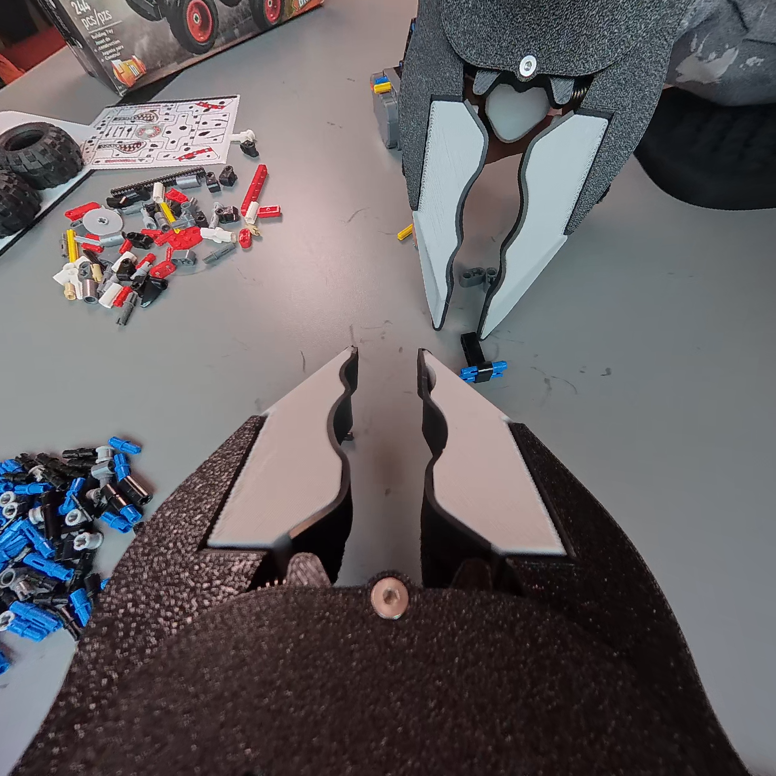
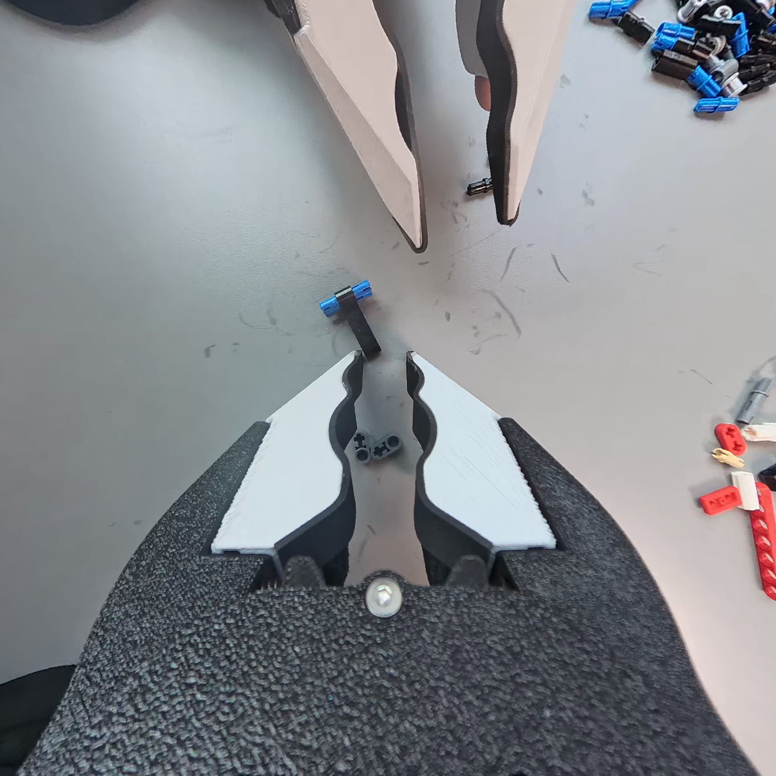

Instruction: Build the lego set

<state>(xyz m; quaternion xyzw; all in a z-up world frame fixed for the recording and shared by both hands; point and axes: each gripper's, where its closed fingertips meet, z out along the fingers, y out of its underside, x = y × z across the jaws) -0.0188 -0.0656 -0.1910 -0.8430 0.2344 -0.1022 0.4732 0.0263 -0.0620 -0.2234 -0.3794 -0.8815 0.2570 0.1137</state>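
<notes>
My left gripper is open and empty, low over the grey table. My right gripper is open too; in the left wrist view it points down at the table. Two small dark grey connectors lie on the table between its fingers, untouched, and also show in the left wrist view. A black beam with a blue pin through one end lies just past its left fingertip. A small black pin lies beside a finger of the left gripper.
A pile of blue and black pins lies at the left, a mixed pile of red, grey and white parts farther back. Behind them are a sticker sheet, black tyres and the set's box. A grey sub-assembly stands behind the right gripper.
</notes>
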